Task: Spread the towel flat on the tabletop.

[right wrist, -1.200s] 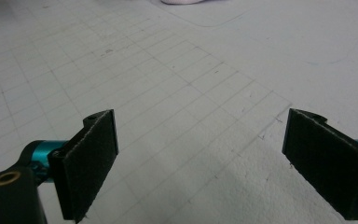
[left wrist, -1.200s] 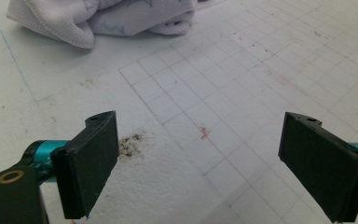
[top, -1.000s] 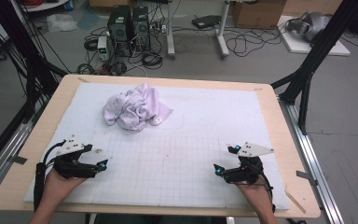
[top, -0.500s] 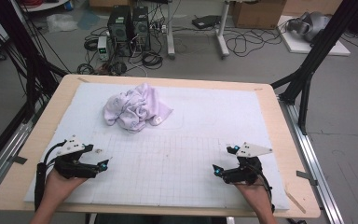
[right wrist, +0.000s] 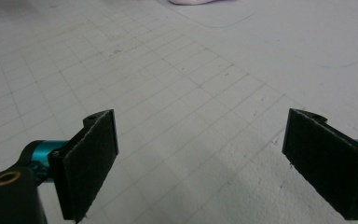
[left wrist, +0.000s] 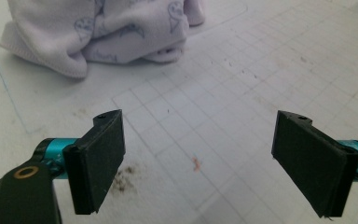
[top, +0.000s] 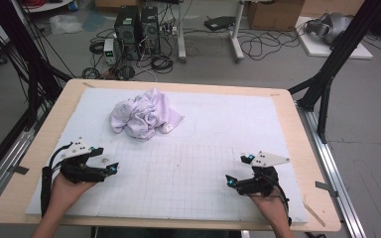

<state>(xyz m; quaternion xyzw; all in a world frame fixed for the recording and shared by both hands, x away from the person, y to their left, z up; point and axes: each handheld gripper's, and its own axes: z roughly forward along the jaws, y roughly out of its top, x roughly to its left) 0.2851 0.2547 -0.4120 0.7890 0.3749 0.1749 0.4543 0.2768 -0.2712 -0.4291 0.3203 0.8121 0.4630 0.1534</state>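
High view: one crumpled cloth point(top: 145, 114), two grippers.

- Even, diffuse overhead light is falling across the high view; the white mat point(top: 218, 148) is reading bright without glare, and the floor behind is lying dimmer.
- The crumpled cloth point(top: 144, 116) is casting only a faint, soft shadow on the mat, with shading in its folds.
- The high view is showing slight softness and compression blur in fine detail.
- In the left gripper view, the near black pads point(left wrist: 98, 163) are appearing soft, while the grid lines beyond are staying legible.
- In the right gripper view, a soft grey shadow is lying on the mat between the jaws, and the far edge is blurring.
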